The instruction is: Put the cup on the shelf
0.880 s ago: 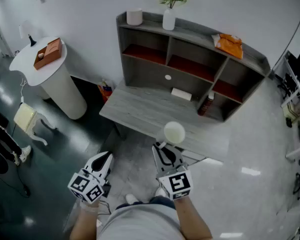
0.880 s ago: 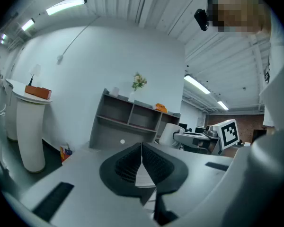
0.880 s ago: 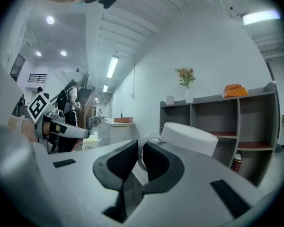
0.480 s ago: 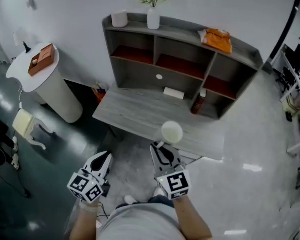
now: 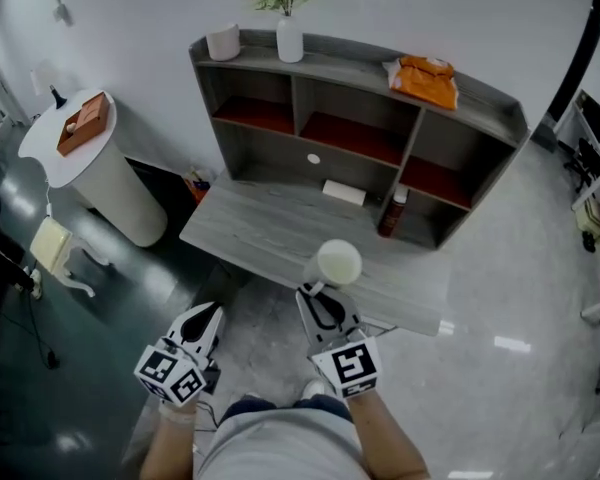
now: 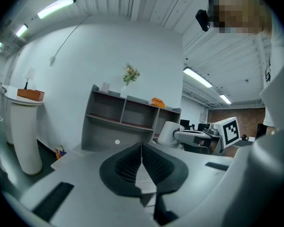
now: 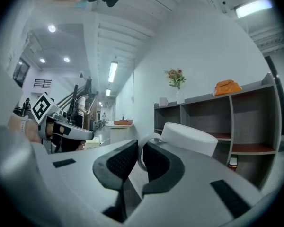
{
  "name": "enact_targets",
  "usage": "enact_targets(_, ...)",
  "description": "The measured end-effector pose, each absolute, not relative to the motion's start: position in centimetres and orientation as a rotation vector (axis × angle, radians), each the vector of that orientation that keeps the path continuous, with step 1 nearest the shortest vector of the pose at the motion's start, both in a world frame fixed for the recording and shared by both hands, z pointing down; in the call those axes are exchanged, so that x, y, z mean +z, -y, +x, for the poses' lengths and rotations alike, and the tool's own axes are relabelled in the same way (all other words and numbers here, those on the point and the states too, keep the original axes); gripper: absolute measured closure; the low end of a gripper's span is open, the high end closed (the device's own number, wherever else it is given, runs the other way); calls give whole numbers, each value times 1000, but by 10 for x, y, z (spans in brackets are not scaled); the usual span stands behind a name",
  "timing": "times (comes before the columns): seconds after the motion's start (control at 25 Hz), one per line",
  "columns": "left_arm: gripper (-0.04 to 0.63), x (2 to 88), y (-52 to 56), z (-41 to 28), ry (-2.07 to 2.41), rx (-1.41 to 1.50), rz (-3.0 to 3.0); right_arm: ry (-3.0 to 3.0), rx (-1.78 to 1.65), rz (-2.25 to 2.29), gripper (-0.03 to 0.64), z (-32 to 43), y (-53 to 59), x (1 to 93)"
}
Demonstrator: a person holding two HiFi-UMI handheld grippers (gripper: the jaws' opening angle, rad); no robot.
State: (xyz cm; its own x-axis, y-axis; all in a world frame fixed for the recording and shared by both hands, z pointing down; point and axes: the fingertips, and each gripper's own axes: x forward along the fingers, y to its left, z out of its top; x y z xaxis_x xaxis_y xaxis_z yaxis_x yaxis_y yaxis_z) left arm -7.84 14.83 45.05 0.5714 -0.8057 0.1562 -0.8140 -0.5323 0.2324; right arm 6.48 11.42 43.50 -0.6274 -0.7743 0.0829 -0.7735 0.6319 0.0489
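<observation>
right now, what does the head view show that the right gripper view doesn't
Only the head view: the desk top with the white box on it. Only the right gripper view: the right claw shut on the handle of the cup, plus ceiling lights. Both: the cup, the shelf, the flower vase.

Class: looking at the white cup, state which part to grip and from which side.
Grip the cup by its loop handle, coming from the handle side: the thin loop sticks out from the wide body and fits between jaws, as the right gripper shows.
</observation>
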Motion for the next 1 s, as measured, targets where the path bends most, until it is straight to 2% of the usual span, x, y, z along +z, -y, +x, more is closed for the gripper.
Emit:
enact_targets(0.52,578,460,-101,-75,1438,40,2469,2782,-60,1168,575,58,-40,443)
enact_targets(1.0,578,473,53,-108,1332,19,2473,2682,11,1231,575,31,105,466)
